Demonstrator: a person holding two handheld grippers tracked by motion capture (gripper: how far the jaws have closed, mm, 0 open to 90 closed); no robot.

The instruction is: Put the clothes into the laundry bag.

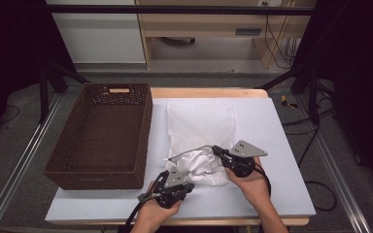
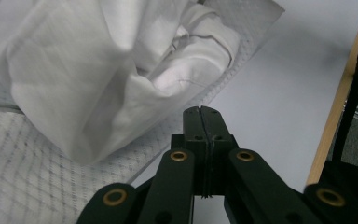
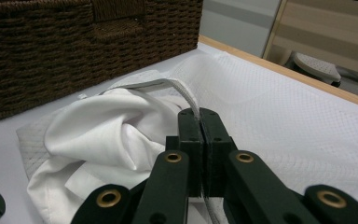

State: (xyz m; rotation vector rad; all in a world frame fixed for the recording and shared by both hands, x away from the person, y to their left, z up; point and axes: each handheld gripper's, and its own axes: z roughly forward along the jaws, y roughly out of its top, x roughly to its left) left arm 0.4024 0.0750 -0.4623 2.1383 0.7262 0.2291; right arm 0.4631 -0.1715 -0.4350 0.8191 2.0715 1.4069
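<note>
White garment (image 1: pixel 205 167): one, hem pinched by right tongs (image 3: pixel 199 119); left tongs (image 2: pixel 204 112) closed empty; one basket (image 1: pixel 102 136).

mesh laundry bag (image 1: pixel 200 121): white, diamond-quilted weave
garment (image 1: pixel 201 167): plain white
wicker basket (image 1: pixel 102 136): dark brown
table mat (image 1: pixel 281 145): pale blue-grey

Both forearms enter from the bottom edge; the left tool (image 1: pixel 167 187) sits low with its jaws pressed fully together, nothing between them; the right tool (image 1: pixel 223 154) has its jaws clamped, angled leftward.
</note>
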